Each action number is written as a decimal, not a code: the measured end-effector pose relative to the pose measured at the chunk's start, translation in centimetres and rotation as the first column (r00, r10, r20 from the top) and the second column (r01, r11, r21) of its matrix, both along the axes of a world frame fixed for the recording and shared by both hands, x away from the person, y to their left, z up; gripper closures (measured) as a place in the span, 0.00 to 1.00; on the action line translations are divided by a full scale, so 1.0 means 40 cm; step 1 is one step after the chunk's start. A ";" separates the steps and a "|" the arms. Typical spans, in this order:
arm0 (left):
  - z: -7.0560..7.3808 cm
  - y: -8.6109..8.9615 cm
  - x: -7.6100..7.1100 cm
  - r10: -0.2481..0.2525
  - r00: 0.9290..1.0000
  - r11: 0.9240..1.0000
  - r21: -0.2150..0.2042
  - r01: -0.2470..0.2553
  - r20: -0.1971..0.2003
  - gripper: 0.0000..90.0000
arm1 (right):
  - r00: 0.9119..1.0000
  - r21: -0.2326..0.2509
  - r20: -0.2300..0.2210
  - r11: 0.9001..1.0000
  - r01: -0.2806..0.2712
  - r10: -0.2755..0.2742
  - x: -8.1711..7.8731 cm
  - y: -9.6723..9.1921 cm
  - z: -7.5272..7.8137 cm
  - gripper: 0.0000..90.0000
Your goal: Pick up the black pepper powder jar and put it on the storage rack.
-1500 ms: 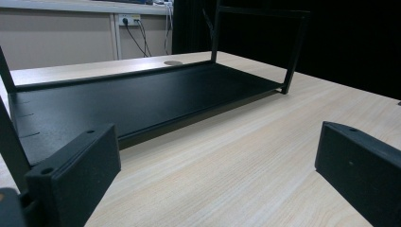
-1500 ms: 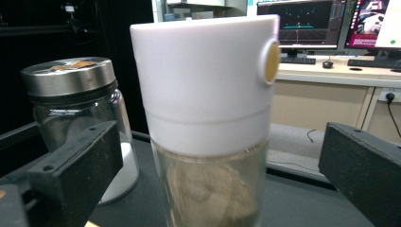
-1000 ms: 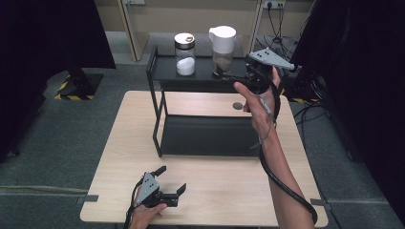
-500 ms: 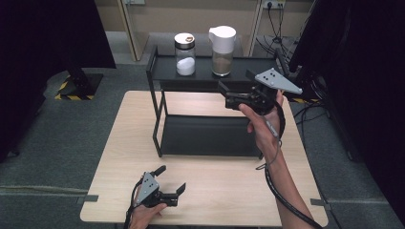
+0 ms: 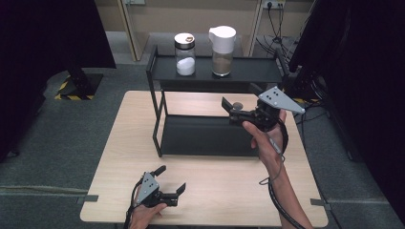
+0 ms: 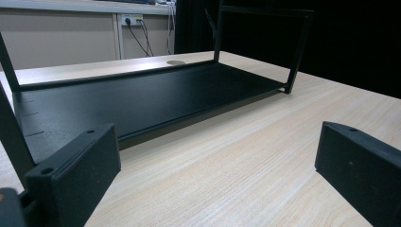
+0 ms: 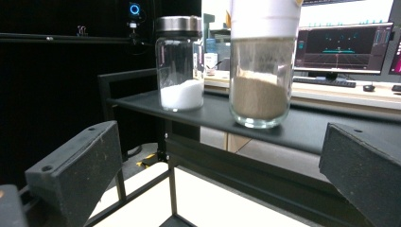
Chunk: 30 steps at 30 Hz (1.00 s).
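Note:
A black two-tier rack (image 5: pixel 157 119) stands on the wooden table (image 5: pixel 229 191). Its top shelf (image 7: pixel 331 127) carries a metal-lidded glass jar of white powder (image 5: pixel 185 54) (image 7: pixel 181 66) and a white-lidded jar of brown powder (image 5: pixel 222 44) (image 7: pixel 262 71). My right gripper (image 5: pixel 231 108) (image 7: pixel 220 156) hangs open and empty over the lower shelf (image 5: pixel 210 136) (image 6: pixel 142 94), facing the jars from a short distance. My left gripper (image 5: pixel 171 180) (image 6: pixel 217 156) rests open and empty on the table near its front edge, facing the lower shelf.
A round cable hole (image 5: pixel 237 105) (image 6: pixel 176 62) sits in the table behind the rack. Dark screens stand at both sides, with cables (image 5: pixel 274 14) and wall sockets at the back. Lit monitors (image 7: pixel 340 42) stand beyond the rack in the right gripper view.
My right gripper has drawn back from the top shelf toward the person and come lower, over the lower shelf. The left gripper and both jars have stayed put.

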<state>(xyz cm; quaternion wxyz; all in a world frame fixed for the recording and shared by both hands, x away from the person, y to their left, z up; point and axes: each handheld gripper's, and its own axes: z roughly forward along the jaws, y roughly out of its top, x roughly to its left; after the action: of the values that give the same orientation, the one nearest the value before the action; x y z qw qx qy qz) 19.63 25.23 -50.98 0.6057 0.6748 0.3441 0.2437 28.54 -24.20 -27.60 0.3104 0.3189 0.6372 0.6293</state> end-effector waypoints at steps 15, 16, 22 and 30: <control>-0.001 -0.001 0.000 0.003 1.000 1.000 -0.002 -0.003 -0.001 0.00 | 1.000 -0.017 0.001 1.000 0.000 0.000 -0.052 -0.017 -0.108 0.00; -0.001 -0.001 0.000 0.003 1.000 1.000 -0.003 -0.003 -0.001 0.00 | 1.000 -0.017 -0.001 1.000 0.000 0.000 -0.055 -0.017 -0.115 0.00; -0.001 0.000 -0.001 0.007 1.000 1.000 -0.006 -0.007 0.001 0.00 | 1.000 -0.034 -0.009 0.999 -0.001 0.001 -0.072 -0.017 -0.157 0.00; -0.002 -0.001 -0.001 0.006 1.000 1.000 -0.003 -0.006 0.002 0.00 | 0.999 -0.032 -0.033 0.999 -0.003 0.002 -0.091 -0.033 -0.213 0.00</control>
<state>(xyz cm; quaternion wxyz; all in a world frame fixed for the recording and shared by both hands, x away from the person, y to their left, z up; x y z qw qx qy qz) 19.57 25.20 -51.04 0.6062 0.6727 0.3459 0.2456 24.91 -25.51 -36.13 0.3039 0.3234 0.6527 0.6140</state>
